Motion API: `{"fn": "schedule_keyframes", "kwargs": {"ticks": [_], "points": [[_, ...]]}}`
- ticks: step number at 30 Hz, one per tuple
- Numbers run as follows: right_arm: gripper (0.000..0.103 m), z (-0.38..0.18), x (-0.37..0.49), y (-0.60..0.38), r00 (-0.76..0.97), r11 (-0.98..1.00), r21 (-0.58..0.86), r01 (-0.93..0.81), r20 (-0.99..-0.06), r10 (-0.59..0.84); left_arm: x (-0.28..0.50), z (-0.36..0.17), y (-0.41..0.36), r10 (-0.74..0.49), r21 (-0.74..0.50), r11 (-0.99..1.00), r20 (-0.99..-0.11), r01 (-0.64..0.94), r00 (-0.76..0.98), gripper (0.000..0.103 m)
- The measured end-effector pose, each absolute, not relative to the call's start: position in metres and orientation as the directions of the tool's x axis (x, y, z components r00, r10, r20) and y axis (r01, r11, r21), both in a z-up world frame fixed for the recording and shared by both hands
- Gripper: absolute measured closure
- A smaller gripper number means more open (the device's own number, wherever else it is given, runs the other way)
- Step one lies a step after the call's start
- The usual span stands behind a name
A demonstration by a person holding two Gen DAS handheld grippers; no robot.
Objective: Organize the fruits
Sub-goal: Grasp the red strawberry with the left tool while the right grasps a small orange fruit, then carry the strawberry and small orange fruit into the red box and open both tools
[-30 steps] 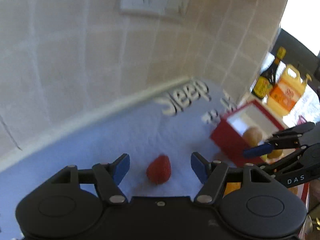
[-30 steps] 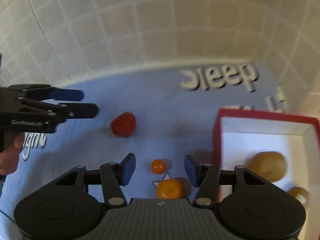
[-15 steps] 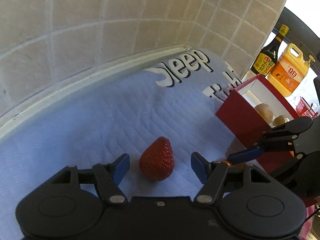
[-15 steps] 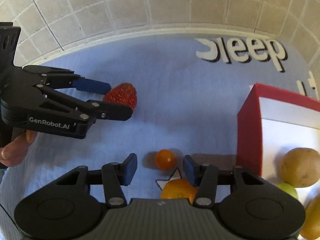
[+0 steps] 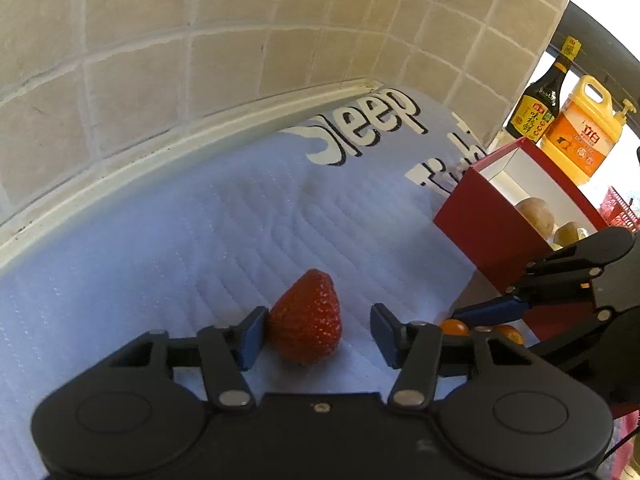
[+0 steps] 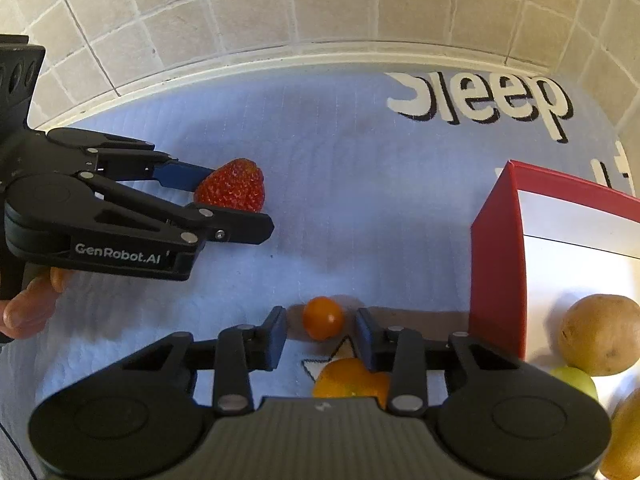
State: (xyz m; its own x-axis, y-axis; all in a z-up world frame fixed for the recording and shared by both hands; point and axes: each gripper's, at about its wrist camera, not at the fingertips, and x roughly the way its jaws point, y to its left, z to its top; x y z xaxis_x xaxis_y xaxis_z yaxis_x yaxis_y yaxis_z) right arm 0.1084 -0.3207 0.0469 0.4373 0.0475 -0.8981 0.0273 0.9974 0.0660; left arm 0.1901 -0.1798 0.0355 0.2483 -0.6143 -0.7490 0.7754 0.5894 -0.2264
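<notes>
A: Which way does the strawberry point(image 5: 306, 320) lie?

B: On the pale blue mat point(image 5: 160, 248), long axis running from about 7 o'clock to 1 o'clock in the left wrist view, narrow tip at 1 o'clock toward the tiled wall point(image 5: 200, 40). It sits between the fingers of the left gripper point(image 5: 318, 330), whose jaws are closing. The left pad touches its side; a gap shows between the fruit and the right pad, so it is not clamped.

A: And the other hand's tool?

B: The right gripper point(image 6: 321, 330) is closing as well, with the small orange tomato point(image 6: 323, 317) between its fingers. Narrow slivers of mat show on both sides of the fruit, so it is not gripped. It is round, with no clear axis.

A: What is hard to see?

B: The larger orange fruit point(image 6: 348, 380) at 6 o'clock of the tomato is half covered by the gripper body. In the red box point(image 6: 496, 264) at 3 o'clock, the potato point(image 6: 600, 334) shows whole, while a green fruit point(image 6: 574, 380) and a yellowish one point(image 6: 624, 444) are cut by the frame edge. The mat's second word runs behind the box. Of the person, only fingertips point(image 6: 28, 308) appear, at 9 o'clock.

A: Anything else around?

B: A dark sauce bottle point(image 5: 540, 100) and a yellow oil jug point(image 5: 588, 136) stand beyond the box at 2 o'clock in the left view. The strawberry and the tomato lie apart on open mat, with the box wall just right of the tomato.
</notes>
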Motion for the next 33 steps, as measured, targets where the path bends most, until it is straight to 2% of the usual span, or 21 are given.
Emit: {"fn": "schedule_keyframes", "kwargs": {"ticks": [1,2,3,9,14,19,22,25,28,33], "points": [[0.077,0.047,0.108,-0.322,0.441,0.998,0.059,0.028,-0.897,0.04,0.189,0.036,-0.18,-0.608,-0.216,0.595,-0.751,0.774,0.258,0.046],[0.08,0.047,0.108,-0.322,0.444,0.998,0.055,0.035,-0.896,0.034,0.189,0.036,-0.18,-0.604,-0.208,0.598,-0.752,0.774,0.264,0.054],[0.08,0.047,0.107,-0.323,0.448,0.997,0.061,0.043,-0.893,0.036,0.189,0.036,-0.18,-0.599,-0.199,0.602,-0.753,0.773,0.273,0.058],[0.08,0.063,0.099,-0.328,0.491,0.992,0.108,0.067,-0.869,0.061,0.181,0.053,-0.172,-0.605,-0.189,0.611,-0.737,0.769,0.301,0.058],[0.08,0.111,0.075,-0.337,0.59,0.991,0.109,0.079,-0.806,0.042,0.168,0.099,-0.171,-0.638,-0.175,0.604,-0.69,0.777,0.341,0.058],[0.08,0.179,0.045,-0.37,0.705,0.986,0.066,0.15,-0.707,-0.06,0.143,0.171,-0.197,-0.72,-0.12,0.543,-0.575,0.831,0.387,0.058],[0.08,0.222,0.024,-0.402,0.766,0.972,0.046,0.232,-0.625,-0.154,0.125,0.214,-0.221,-0.798,-0.12,0.47,-0.481,0.874,0.363,0.058],[0.08,0.252,0.0,-0.437,0.792,0.949,0.038,0.313,-0.562,-0.238,0.107,0.24,-0.254,-0.846,-0.116,0.391,-0.436,0.913,0.307,0.058],[0.08,0.255,-0.018,-0.465,0.787,0.927,0.064,0.37,-0.552,-0.276,0.095,0.242,-0.296,-0.856,-0.103,0.336,-0.449,0.936,0.258,0.058],[0.08,0.213,-0.034,-0.499,0.753,0.893,0.151,0.425,-0.606,-0.256,0.091,0.202,-0.37,-0.831,-0.156,0.285,-0.532,0.946,0.163,0.058]]}}
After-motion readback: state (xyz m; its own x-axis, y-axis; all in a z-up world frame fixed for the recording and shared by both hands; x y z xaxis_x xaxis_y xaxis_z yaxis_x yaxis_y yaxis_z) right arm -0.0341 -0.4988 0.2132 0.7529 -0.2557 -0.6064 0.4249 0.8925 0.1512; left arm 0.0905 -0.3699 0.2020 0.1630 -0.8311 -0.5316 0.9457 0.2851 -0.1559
